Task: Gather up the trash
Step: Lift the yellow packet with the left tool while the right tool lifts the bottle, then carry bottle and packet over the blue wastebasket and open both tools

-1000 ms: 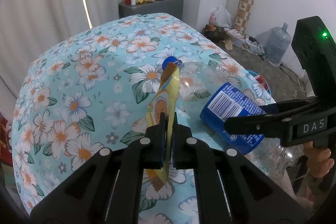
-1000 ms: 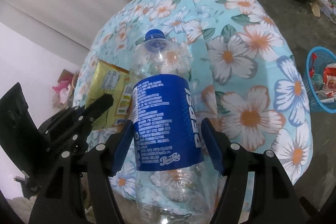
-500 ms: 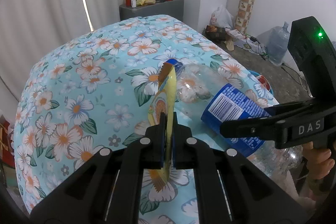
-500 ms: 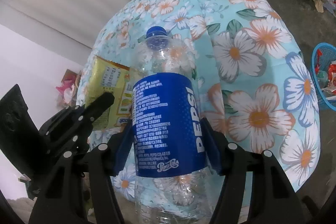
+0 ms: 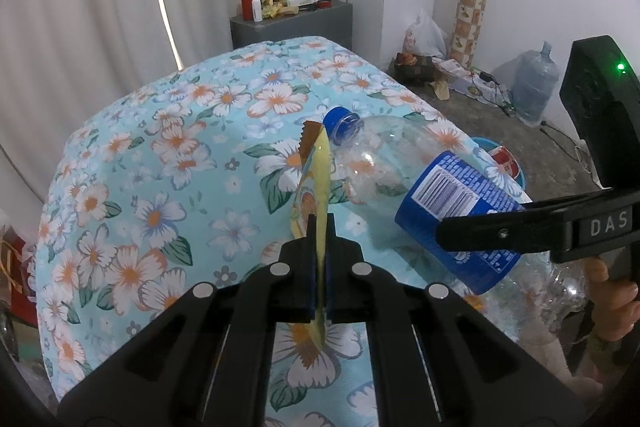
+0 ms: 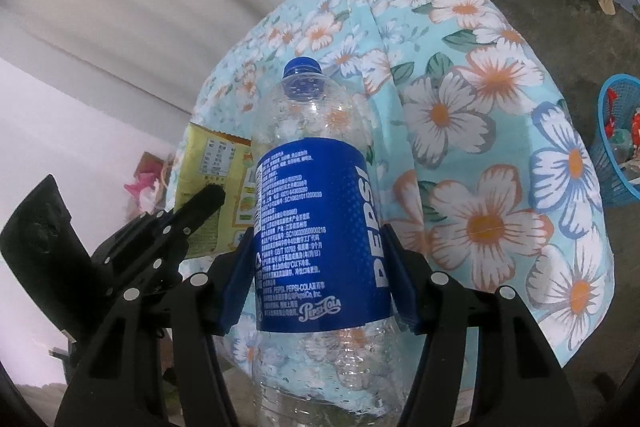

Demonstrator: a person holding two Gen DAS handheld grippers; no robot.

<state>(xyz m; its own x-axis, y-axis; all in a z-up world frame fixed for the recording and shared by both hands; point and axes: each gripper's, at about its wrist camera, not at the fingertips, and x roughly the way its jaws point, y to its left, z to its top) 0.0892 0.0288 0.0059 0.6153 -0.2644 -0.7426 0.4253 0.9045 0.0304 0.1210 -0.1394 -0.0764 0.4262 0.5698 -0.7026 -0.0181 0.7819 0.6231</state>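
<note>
My left gripper [image 5: 319, 223] is shut on a yellow snack wrapper [image 5: 316, 163], held edge-on above the floral tablecloth [image 5: 160, 155]. My right gripper [image 6: 320, 239] is shut on an empty Pepsi bottle [image 6: 316, 239] with a blue label and blue cap, gripped across the label. The bottle [image 5: 400, 167] also shows in the left wrist view, just right of the wrapper, with the right gripper [image 5: 448, 231] on it. The wrapper [image 6: 212, 179] and left gripper [image 6: 208, 195] show left of the bottle in the right wrist view.
A blue plastic basket [image 6: 616, 155] holding trash stands on the floor to the right of the table; its rim [image 5: 500, 163] shows past the table edge. A grey cabinet [image 5: 292, 25] with bottles stands behind the table. A water jug [image 5: 534, 87] and bags line the far wall.
Both grippers have lifted a little with their loads, so the table looks lower and further off. The bottle's neck has come closer to the wrapper's top.
</note>
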